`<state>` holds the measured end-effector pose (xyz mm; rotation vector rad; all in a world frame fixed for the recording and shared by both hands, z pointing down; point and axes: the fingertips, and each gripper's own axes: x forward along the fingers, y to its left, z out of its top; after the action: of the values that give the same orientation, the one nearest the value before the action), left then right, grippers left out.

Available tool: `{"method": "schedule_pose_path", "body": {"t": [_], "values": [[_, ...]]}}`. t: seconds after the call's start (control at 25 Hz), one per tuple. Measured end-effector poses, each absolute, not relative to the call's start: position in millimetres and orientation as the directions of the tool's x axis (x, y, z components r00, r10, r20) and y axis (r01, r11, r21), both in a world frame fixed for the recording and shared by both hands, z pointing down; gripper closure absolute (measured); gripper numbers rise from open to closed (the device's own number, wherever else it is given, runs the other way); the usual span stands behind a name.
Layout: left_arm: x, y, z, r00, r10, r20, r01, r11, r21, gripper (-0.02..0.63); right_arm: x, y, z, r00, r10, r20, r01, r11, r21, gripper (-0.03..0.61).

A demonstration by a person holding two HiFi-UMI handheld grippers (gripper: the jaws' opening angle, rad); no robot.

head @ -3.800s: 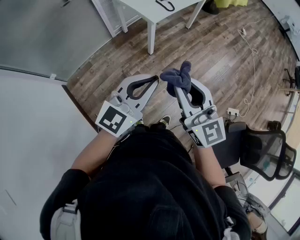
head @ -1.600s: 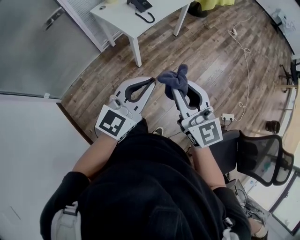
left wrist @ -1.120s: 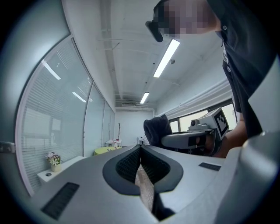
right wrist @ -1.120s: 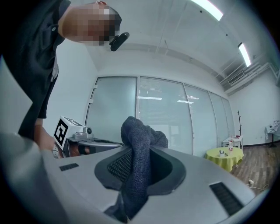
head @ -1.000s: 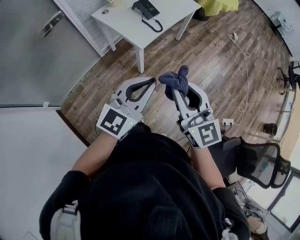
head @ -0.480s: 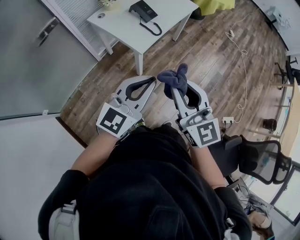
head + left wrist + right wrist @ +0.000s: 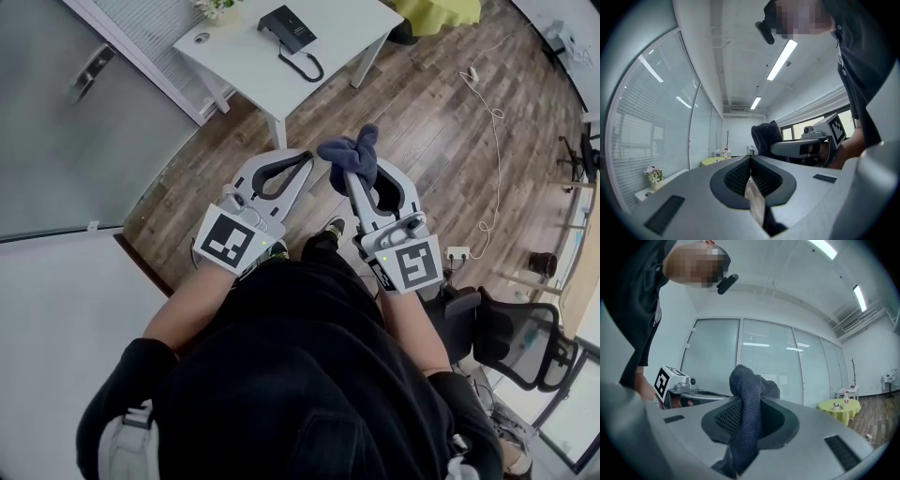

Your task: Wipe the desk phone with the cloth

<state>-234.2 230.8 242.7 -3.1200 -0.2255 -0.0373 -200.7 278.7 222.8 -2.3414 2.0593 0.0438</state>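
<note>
Left grey plastic two-jaw gripper [image 7: 307, 159] and right grey plastic two-jaw gripper [image 7: 353, 178]: curved jaws lined with black ribbed pads [image 7: 738, 176]. Each carries a white cube with black square markers [image 7: 228, 246]. Person wears a black short-sleeved top [image 7: 300, 375]. Pale grey item at shoulder [image 7: 127, 441], possibly a strap.

**Both grippers raised side by side before the chest**

The left gripper [image 7: 307, 157] sits at centre frame, its fingers pressed together with nothing between them. Just to its right, the right gripper [image 7: 349, 180] has its fingers clamped on the cloth [image 7: 354, 152]. Both point toward the top of the frame, and the forearms [image 7: 187, 305] angle back to the torso.
</note>
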Motion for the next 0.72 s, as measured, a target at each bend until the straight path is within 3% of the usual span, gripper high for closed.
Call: {"method": "schedule_pose_path", "body": {"t": [0.72], "values": [[-89.0, 229.1, 238.0, 0.998, 0.056, 0.034, 0.057, -0.998, -0.032, 0.603, -51.0, 274.7, 219.5, 0.055, -0.996, -0.065, -0.998, -0.055, -0.012, 0.486]]}}
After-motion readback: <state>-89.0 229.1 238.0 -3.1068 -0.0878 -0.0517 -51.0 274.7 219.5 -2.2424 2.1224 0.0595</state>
